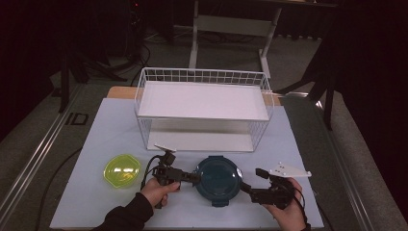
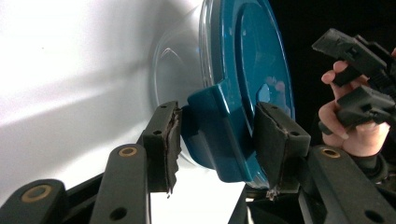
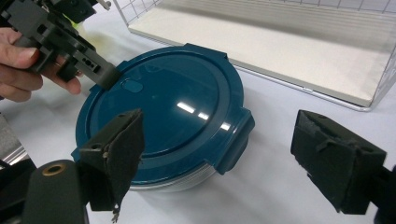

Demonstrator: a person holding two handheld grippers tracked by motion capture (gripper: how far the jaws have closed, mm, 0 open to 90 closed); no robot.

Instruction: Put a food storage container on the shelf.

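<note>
Left fingers (image 2: 168, 140): set either side of a latch tab on the container (image 2: 243, 84), pads close to it or just touching; I judge them about to clamp the tab rather than gripping it hard.
Left gripper (image 1: 191, 177): at the container's left edge in the high view, held in the person's left hand (image 1: 156, 190).
Right fingers (image 3: 119, 149): spread wide, holding nothing, one pad over the container's near rim and the other well out over the counter.
Right gripper (image 1: 251, 188): just beside the container's right edge, pointing at it.
Container (image 1: 218, 179): round, teal snap-on lid on a clear bowl, sitting flat on the counter (image 1: 96, 202) near the front, in front of the wire rack (image 1: 202, 108).
Handling: stiff plastic, likely light if empty; the glossy lid looks slippery, so the flat top is a poor place to pinch.
Where to hold: the protruding latch tabs (image 3: 233, 144) at the rim give square faces for the pads; steady one side while working the opposite tab.
Nearby: a yellow-green bowl (image 1: 122, 171) sits to the left, apart from the container.
</note>
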